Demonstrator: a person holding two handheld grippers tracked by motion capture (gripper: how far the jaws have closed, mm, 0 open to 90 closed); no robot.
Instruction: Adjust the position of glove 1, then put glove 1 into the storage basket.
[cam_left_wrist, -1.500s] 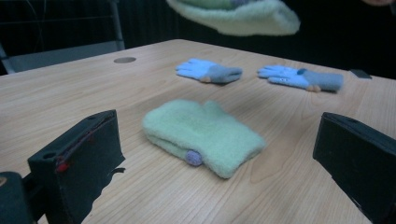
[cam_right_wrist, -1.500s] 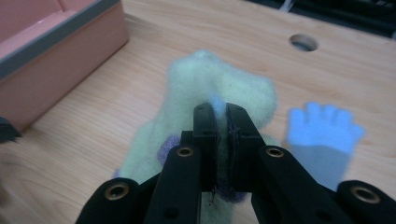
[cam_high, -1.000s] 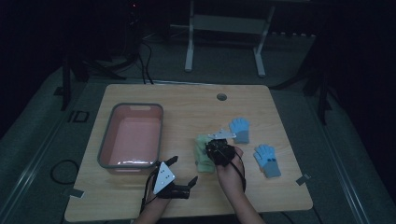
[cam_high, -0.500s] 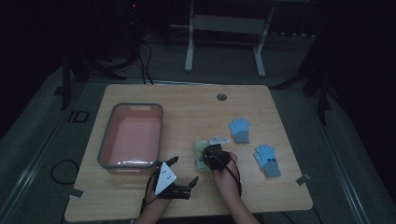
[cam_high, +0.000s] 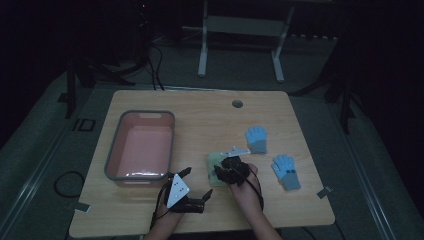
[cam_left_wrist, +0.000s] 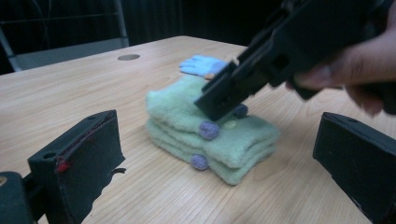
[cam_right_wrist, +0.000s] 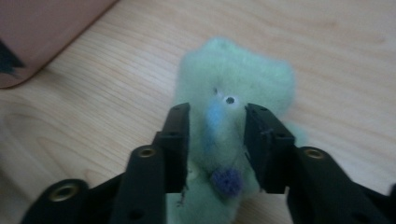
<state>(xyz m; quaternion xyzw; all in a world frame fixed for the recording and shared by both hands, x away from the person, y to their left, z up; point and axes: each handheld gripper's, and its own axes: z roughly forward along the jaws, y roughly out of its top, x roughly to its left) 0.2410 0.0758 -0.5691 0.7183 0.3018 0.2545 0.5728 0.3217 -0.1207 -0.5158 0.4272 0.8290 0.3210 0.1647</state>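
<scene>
Right gripper view shows the right gripper (cam_right_wrist: 214, 140) with jaws apart, straddling the green gloves (cam_right_wrist: 233, 93) on the table (cam_right_wrist: 93, 116), seemingly mid-grasp; next, squeeze. Left gripper (cam_high: 192, 192) waits agape nearby.

A wooden table (cam_high: 200, 107) with round corners holds a few things. A grey tub (cam_high: 140, 146), pink inside, sits near the left edge. A folded green cloth (cam_high: 214, 169) with purple dots lies near the middle, closer to the front edge. One blue glove (cam_high: 257, 139) lies to the right of the cloth. A second blue glove (cam_high: 286, 171) lies nearer the right edge. A small round hole (cam_high: 237, 104) is near the back edge. Bits of tape (cam_high: 324, 192) stick by the front corners
</scene>
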